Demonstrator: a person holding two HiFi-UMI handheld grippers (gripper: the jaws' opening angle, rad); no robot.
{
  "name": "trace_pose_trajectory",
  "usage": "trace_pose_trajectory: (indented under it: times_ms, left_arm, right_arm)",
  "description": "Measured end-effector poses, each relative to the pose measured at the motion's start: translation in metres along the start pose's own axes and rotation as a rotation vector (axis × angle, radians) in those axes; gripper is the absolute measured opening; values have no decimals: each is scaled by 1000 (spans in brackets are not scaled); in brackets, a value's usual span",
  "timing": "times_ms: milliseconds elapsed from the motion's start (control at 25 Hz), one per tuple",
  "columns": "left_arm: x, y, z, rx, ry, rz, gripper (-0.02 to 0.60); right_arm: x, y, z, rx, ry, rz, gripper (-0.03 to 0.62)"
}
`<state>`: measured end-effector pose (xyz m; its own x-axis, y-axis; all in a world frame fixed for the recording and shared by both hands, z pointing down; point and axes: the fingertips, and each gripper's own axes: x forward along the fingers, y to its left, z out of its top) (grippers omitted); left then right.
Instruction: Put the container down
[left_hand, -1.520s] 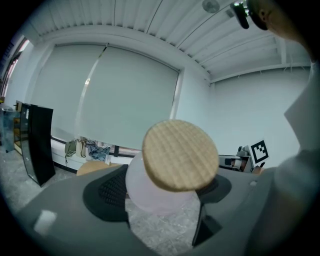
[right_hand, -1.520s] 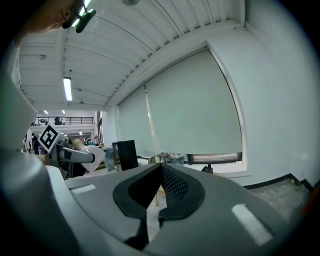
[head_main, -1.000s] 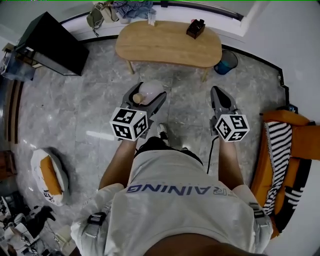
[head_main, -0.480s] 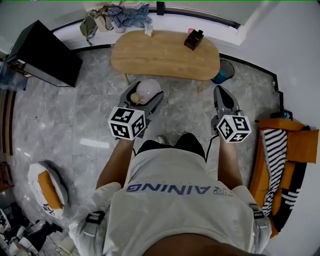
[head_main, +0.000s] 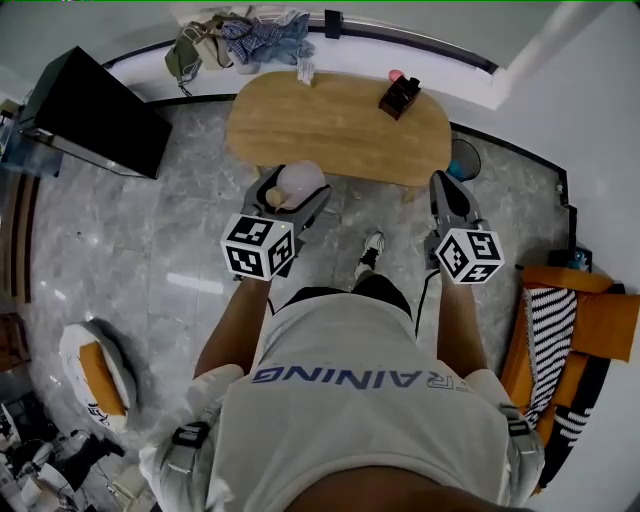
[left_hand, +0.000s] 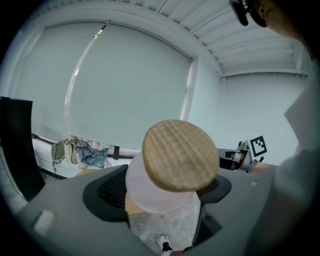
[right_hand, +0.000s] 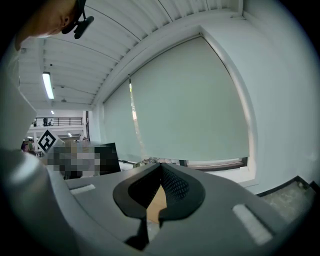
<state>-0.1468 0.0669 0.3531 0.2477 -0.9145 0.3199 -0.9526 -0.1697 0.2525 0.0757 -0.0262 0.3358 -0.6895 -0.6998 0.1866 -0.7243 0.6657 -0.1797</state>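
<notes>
**A:** Where is the container?

**B:** The container (head_main: 298, 185) hangs in the air, clamped in the left gripper (head_main: 292, 192). It is above the grey, marble-veined floor tiles (head_main: 150, 230), just short of the near edge of the oval wooden table (head_main: 340, 125). It touches neither floor nor table.

**A:** What is it made of?

**B:** It is a rounded jar with a milky, frosted body; whether that is glass or plastic cannot be told. A flat round lid (left_hand: 181, 155) of pale wood with fine parallel grain lines closes it. In the left gripper view the jar lies tilted, with the lid face turned toward the camera.

**A:** How do the left jaws stand?

**B:** They are spread wide, one on each side of the frosted body and pressing on it. Their dark pads (left_hand: 112, 187) have a fine mesh texture, and the shells around them are smooth matte grey.

**A:** And the right gripper?

**B:** The right gripper (head_main: 447, 190) is held beside the table's right end. Its jaws are pressed together at the tips, with nothing between them. Its pads (right_hand: 172, 182) show the same dimpled black mesh.

**A:** Anything else nearby?

**B:** A small dark box (head_main: 398, 96) sits on the smooth, light-toned tabletop. A glossy black cabinet (head_main: 95, 100) stands to the left. Crumpled clothing (head_main: 262, 35) lies along the white sill behind the table. A black-and-white striped cloth (head_main: 553, 320) is draped over an orange seat (head_main: 610, 320) on the right.
</notes>
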Motion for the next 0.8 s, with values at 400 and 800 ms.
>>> trace_pose_trajectory:
  times_ms: [400, 800]
  left_arm:
    - [143, 6, 49, 7, 41, 13, 391]
    - [275, 13, 66, -5, 117, -15, 392]
  right_arm:
    - [94, -120, 22, 51, 26, 10, 15]
    - [166, -222, 32, 101, 29, -21, 14]
